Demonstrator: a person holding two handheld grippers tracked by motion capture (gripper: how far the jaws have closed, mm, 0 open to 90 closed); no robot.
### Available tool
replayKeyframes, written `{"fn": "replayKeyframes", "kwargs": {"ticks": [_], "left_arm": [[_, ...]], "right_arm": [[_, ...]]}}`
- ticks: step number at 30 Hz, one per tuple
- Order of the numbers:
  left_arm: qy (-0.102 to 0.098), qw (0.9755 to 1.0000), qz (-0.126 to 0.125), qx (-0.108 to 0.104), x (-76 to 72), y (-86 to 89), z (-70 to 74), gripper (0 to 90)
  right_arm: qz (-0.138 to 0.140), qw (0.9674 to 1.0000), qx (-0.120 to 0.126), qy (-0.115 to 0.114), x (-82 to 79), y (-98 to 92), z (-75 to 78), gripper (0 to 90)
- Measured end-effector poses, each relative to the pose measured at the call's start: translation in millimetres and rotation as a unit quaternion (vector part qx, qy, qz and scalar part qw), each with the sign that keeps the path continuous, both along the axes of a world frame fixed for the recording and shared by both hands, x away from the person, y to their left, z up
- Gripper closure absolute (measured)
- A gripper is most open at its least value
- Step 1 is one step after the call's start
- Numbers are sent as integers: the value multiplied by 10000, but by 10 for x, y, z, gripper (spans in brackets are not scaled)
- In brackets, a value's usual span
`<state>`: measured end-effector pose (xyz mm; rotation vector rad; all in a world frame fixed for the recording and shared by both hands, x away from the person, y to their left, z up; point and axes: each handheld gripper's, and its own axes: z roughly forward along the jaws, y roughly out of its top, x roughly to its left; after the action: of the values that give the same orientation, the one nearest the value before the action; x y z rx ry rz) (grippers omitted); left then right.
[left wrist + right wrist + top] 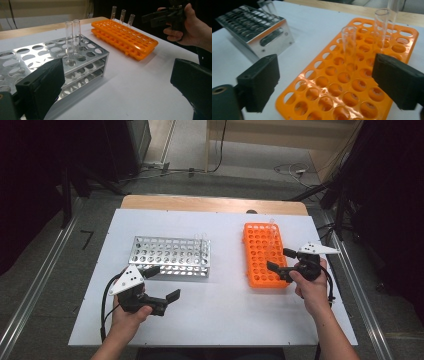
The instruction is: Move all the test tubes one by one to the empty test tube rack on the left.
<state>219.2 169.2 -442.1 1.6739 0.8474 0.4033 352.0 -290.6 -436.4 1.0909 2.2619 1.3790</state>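
Left tongs [161, 283]: I hold them low over the near-left of the counter [225, 320], jaws spread wide with nothing between them. They sit just in front of the metal rack, so I judge they are parked at the ready beside it.

Metal rack [170, 256]: it stands on the left half of the counter, long side toward me. That keeps its rows of holes facing up and easy for my left hand to reach.

Tubes in the metal rack [72, 37]: two clear glass tubes stand upright, side by side, in holes near the rack's far right corner. Filling from that corner would leave the nearer holes free; that is my guess at the reason.

Orange rack [264, 254]: it lies on the right half, well apart from the metal one, short end toward me. Each hand gets its own rack this way.

Tubes in the orange rack [349, 45]: three clear tubes stand upright near its far end, by the right gripper view. I take these as the next to be lifted.

Right tongs [280, 261]: they hover above the near right part of the orange rack, jaws apart and empty, pointed toward the tubes. I read this as lining up on the nearest one before closing.
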Motion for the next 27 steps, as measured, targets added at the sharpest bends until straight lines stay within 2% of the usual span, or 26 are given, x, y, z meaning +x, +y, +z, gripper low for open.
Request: {"fn": "replayKeyframes", "kwargs": {"ticks": [5,10,18,27], "left_arm": [[18,10000,-4,7,5,-8,-9,0],[26,10000,8,-27,25,1,-3,0],[88,10000,-25,37,31,-29,-34,0],[58,10000,-13,12,20,-16,-25,0]], "right_arm": [[-245,9991,-274,190,175,74,-43,313],[-480,9970,-530,309,324,107,-119,448],[-381,9953,-805,386,414,224,-177,575],[-579,9931,-949,378,431,257,-214,715]]}}
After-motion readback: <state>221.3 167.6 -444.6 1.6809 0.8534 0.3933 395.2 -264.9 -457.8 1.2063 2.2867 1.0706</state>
